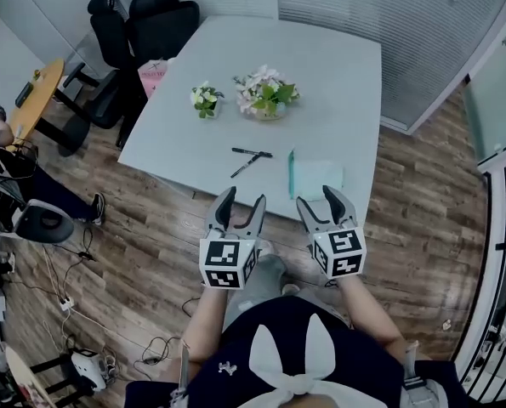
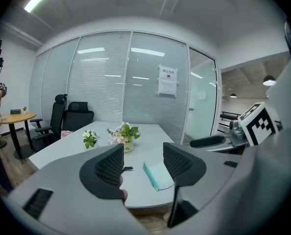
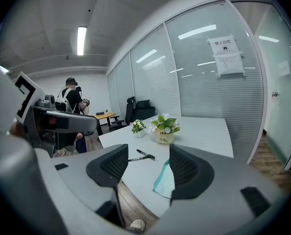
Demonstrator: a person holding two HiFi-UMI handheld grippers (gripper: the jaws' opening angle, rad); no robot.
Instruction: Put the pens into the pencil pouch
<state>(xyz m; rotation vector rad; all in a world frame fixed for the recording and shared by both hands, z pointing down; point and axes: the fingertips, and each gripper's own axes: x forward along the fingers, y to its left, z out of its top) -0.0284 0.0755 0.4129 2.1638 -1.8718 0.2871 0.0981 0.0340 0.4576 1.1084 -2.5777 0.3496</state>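
On the white table (image 1: 321, 83), near its front edge, 2 black pens (image 1: 252, 152) lie close together, and the pale green pencil pouch (image 1: 315, 177) lies flat just to their right. The left gripper (image 1: 242, 198) and the right gripper (image 1: 318, 197) hang before the table edge, jaws apart, with nothing between them. I judge the task is not started. Next, 1 gripper must descend on a thin pen, while the other probably holds the pouch

Pens (image 1: 251, 153) on table (image 1: 338, 66), just left of pouch (image 1: 319, 178); flowerpots (image 1: 267, 96) behind. My left gripper (image 1: 243, 198), right gripper (image 1: 318, 196) before near edge.
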